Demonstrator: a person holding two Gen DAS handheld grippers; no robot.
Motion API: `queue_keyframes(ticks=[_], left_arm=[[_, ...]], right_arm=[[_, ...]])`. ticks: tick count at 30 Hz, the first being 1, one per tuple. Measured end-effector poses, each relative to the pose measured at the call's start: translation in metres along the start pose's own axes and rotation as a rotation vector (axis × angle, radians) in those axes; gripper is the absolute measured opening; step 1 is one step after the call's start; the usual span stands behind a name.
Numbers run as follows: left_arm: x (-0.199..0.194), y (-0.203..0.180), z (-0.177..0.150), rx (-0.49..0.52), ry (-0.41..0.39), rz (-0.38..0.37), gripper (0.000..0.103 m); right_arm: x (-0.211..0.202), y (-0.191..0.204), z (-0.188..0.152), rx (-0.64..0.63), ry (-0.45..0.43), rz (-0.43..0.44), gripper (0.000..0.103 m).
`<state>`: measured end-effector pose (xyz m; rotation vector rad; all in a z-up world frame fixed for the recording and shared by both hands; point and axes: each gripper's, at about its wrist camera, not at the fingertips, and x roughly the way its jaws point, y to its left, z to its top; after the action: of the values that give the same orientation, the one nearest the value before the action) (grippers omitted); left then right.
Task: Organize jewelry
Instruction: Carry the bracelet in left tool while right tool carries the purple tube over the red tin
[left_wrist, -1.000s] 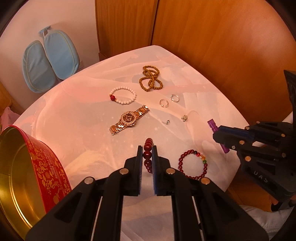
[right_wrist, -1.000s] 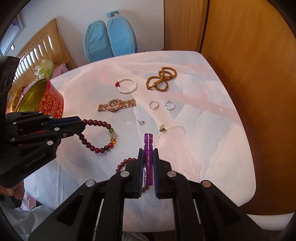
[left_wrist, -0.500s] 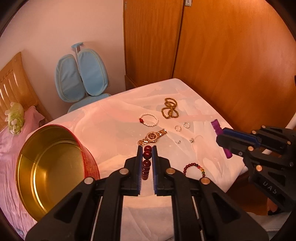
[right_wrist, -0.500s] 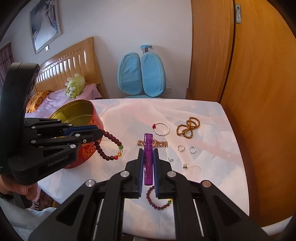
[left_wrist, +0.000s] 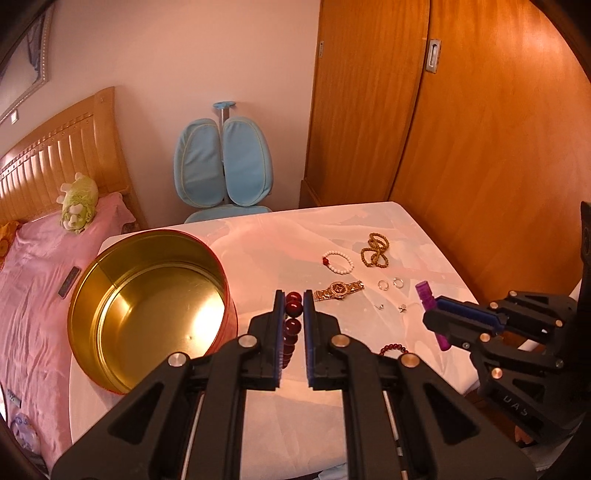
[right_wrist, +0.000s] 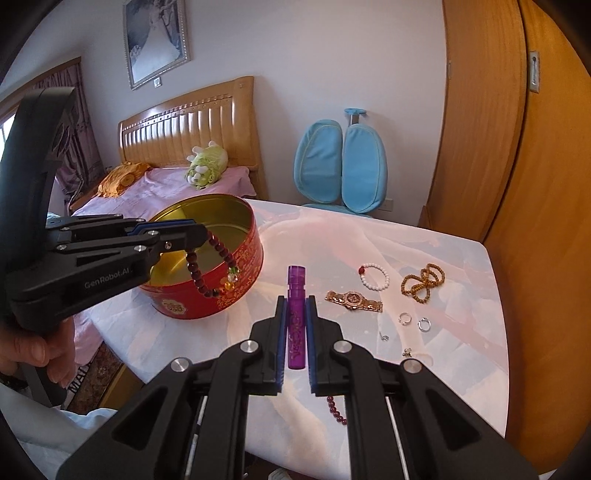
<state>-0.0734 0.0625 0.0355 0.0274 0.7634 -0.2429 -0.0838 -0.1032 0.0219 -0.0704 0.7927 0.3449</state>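
Bracelet (right_wrist: 338, 406) half-hidden behind right gripper (right_wrist: 295, 299)

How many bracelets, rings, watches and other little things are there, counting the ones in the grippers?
Bead bracelets: 4 (dark red one held by the left gripper, white pearl, brown wooden, small dark red)
Silver rings: 2
Gold watch: 1
Tiny silver pieces: 2
Purple tube: 1, in the right gripper
Total: 10

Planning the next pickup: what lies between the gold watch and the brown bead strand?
The white bead bracelet, in the right wrist view.
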Motion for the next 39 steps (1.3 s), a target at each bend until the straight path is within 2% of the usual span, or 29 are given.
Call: queue_keyframes(ticks=[6,11,18,24,31,39], left_arm=[[-0.021,0.011,-0.008,-0.045,-0.013,0.076,0.01],[-0.032,0.022,-0.012,-0.062,-0.029,0.096,0.01],[-0.027,0.05,0.002,-0.078,-0.063,0.057,0.01],[-0.024,0.084,0.017,-0.027,-0.079,0.011,0.01],[-0.02,0.132,0.02,-0.023,-0.073,-0.026,0.01],[-0.005,0.177,0.01,-0.045,-0.011,-0.034,0.01]], right_arm=[[0.003,0.008,0.001,-0.011,-0.014,0.081,0.011],[0.013,0.018,0.004,-0.03,0.002,0.112,0.011],[0.018,0.024,0.019,-0.032,-0.024,0.046,0.011],[0.036,0.047,0.042,-0.004,-0.036,0.008,0.011],[0.069,0.089,0.06,-0.02,0.008,-0.007,0.011],[0.108,0.127,0.076,-0.055,0.075,0.011,0.011]])
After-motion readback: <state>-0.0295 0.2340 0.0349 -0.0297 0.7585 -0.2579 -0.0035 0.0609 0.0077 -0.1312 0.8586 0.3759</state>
